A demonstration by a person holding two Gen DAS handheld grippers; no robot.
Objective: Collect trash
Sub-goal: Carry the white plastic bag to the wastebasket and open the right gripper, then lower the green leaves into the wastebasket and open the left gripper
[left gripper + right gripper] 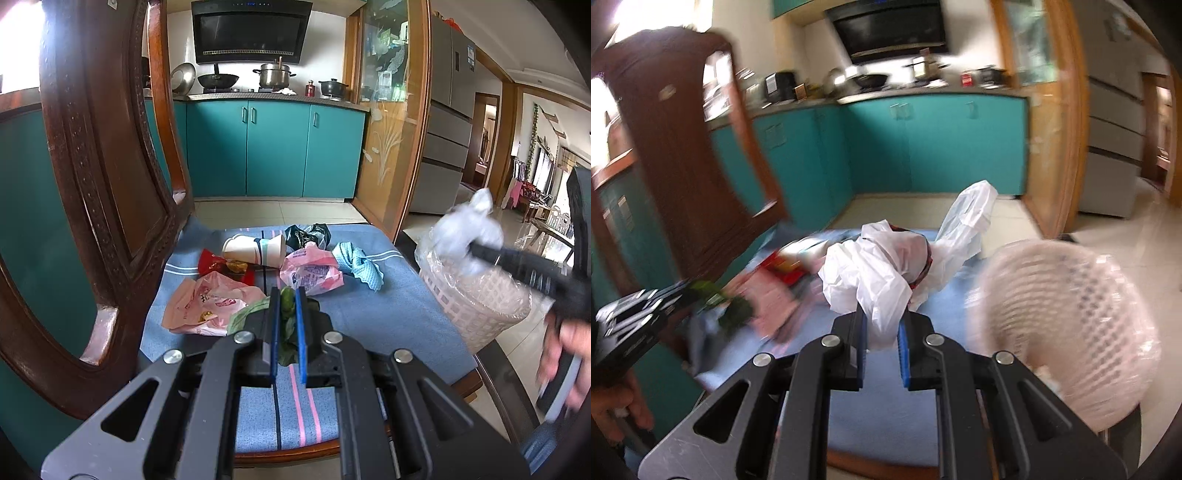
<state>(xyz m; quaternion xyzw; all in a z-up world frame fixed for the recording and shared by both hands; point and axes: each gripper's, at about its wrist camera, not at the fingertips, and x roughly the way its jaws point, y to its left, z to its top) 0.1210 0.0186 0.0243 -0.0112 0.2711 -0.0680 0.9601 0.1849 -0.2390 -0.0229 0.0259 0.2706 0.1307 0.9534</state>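
1. Trash lies scattered on the blue striped cushion [388,314] of a wooden chair [110,184]; every place below is told from that cushion.
2. At its left side lie a pink plastic bag [207,302] and a red wrapper [210,260], close together.
3. Toward its back edge two paper cups [255,249] lie on their sides, with a dark bag [308,234] just to their right.
4. Near its middle sits a second pink bag [310,273], and a teal cloth [360,264] lies further right.
5. Over its front, the left gripper [286,314] is clamped on a green leafy scrap [286,310].
6. Off its right edge stands a lined lattice basket [480,295].
7. Near that basket, the right gripper [882,325] pinches a crumpled white plastic bag [871,273], lifted clear of the cushion.
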